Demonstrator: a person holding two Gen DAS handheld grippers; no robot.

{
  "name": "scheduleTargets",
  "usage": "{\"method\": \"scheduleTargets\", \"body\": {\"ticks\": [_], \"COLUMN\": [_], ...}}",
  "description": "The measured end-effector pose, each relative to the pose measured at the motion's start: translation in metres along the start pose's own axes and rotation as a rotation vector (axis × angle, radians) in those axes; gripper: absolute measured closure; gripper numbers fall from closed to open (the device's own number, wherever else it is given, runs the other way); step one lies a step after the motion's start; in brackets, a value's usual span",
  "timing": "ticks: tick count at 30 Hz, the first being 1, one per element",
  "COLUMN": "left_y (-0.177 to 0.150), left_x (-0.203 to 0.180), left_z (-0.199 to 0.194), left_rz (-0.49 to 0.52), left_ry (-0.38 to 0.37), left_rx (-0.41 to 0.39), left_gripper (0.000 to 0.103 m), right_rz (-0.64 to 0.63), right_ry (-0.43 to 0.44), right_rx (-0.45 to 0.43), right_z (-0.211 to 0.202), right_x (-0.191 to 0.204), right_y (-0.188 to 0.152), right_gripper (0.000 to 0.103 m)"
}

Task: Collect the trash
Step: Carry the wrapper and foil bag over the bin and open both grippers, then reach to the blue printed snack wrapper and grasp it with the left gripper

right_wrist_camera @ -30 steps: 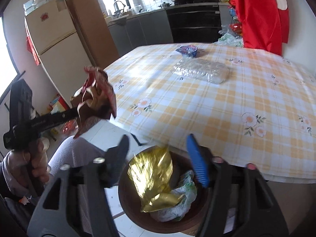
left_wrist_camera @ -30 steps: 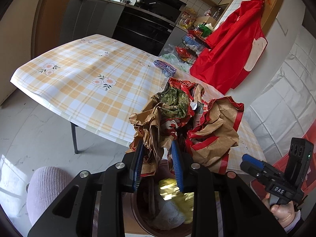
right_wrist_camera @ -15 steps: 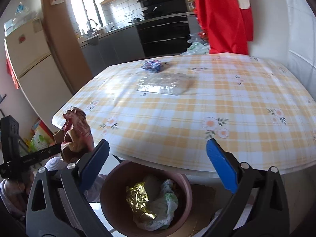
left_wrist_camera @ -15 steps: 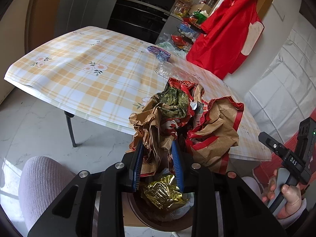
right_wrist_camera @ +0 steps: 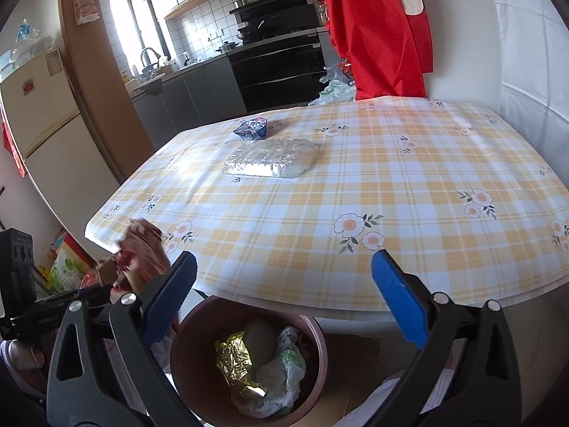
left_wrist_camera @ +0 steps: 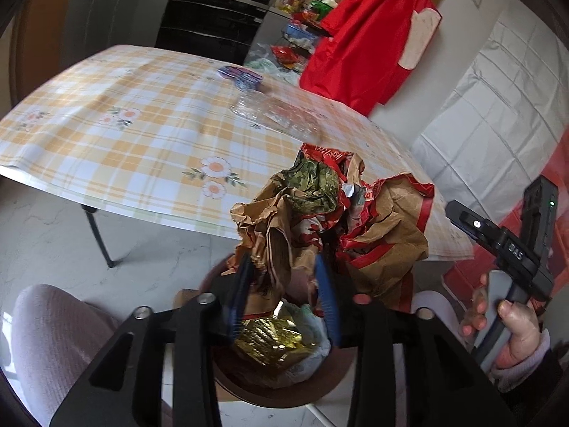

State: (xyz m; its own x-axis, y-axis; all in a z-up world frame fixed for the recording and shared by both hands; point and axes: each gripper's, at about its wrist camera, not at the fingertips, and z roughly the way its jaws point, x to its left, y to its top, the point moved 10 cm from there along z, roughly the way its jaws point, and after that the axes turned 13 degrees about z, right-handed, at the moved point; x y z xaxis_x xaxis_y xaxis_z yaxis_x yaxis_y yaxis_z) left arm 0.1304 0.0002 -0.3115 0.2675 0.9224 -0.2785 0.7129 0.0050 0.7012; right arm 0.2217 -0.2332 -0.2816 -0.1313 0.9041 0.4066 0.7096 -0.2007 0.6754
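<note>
My left gripper is shut on a crumpled brown and red paper bag and holds it just above the round brown trash bin. The bin holds gold foil and a white plastic bag. In the right wrist view my right gripper is wide open and empty above the bin, near the table's front edge. The bag shows at the left, beside the left blue finger. A clear plastic package and a blue wrapper lie on the table.
The table has a yellow checked cloth with flowers. A red garment hangs by the far wall. Kitchen counters and an oven stand behind, a fridge at the left. The person's knee is beside the bin.
My left gripper has carried the paper bag down toward the bin. My right gripper has opened wider, let go of the gold foil, which now lies in the bin, and risen toward the table.
</note>
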Motion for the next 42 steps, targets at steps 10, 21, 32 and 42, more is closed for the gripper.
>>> {"method": "scheduleTargets", "body": {"ticks": [10, 21, 32, 42], "left_y": [-0.012, -0.015, -0.002, 0.059], "left_x": [0.020, 0.044, 0.069, 0.092], "left_z": [0.006, 0.006, 0.009, 0.039], "left_rz": [-0.073, -0.133, -0.153, -0.082], "left_ry": [0.046, 0.118, 0.155, 0.156], "left_rx": [0.038, 0.038, 0.022, -0.009], "left_gripper": [0.021, 0.013, 0.013, 0.013], "right_rz": [-0.014, -0.015, -0.033, -0.040], "right_ry": [0.000, -0.017, -0.056, -0.091], "right_rx": [0.029, 0.066, 0.114, 0.148], "right_z": [0.008, 0.019, 0.045, 0.090], "right_x": [0.004, -0.001, -0.011, -0.025], "right_y": [-0.008, -0.016, -0.014, 0.009], "right_gripper": [0.006, 0.006, 0.006, 0.006]}}
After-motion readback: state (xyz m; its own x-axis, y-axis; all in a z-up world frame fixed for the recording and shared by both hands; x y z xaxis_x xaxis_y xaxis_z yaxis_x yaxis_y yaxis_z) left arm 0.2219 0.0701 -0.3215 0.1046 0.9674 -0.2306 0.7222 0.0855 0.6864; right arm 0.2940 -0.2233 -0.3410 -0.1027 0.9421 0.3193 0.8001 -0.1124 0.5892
